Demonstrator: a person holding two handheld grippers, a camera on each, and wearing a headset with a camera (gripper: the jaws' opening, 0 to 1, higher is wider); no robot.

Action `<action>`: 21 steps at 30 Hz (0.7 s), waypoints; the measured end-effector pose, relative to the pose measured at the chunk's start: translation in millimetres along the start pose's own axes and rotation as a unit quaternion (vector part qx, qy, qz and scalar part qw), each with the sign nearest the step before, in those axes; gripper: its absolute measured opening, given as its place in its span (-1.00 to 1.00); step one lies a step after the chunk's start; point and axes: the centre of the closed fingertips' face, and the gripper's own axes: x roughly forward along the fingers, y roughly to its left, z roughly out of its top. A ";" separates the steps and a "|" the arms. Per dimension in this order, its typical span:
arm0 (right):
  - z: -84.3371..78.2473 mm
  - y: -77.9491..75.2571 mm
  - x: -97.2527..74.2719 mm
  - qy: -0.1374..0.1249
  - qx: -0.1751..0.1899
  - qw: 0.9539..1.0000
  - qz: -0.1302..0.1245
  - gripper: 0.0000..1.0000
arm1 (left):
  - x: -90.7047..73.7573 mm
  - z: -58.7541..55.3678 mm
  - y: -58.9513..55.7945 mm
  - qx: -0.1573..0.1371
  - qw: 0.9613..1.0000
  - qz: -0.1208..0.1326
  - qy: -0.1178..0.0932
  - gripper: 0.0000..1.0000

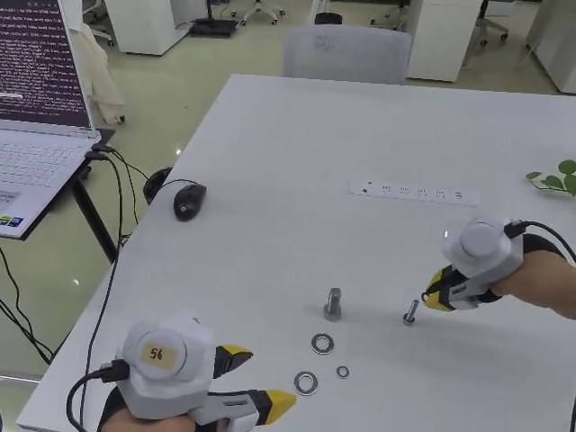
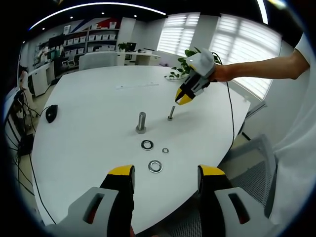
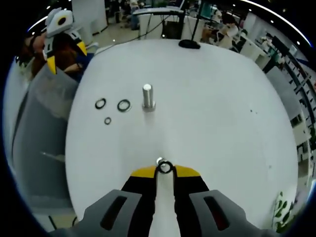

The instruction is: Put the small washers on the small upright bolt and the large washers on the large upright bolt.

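The large upright bolt [image 1: 333, 304] stands mid-table, the small upright bolt [image 1: 410, 312] to its right. Two large washers [image 1: 322, 343] [image 1: 306, 383] and one small washer [image 1: 343, 371] lie flat in front of the bolts. My right gripper [image 1: 436, 298] hovers just right of the small bolt. In the right gripper view it [image 3: 164, 171] is shut on a small washer [image 3: 164, 167], held over the small bolt's top [image 3: 159, 161]. At the table's near edge my left gripper [image 1: 258, 378] is open and holds nothing, with the nearest large washer [image 2: 155, 166] just ahead of its jaws.
A white power strip [image 1: 414, 192] lies behind the bolts and a black mouse [image 1: 189, 200] sits at the left edge. A laptop [image 1: 36, 135] stands on a side table to the left, a grey chair [image 1: 346, 54] beyond the table, plant leaves [image 1: 558, 178] at far right.
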 end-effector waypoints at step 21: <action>-2.1 9.5 10.3 0.054 -0.052 0.997 0.037 -0.74 | -1.2 -2.7 3.7 -0.010 1.000 0.002 -0.002 0.01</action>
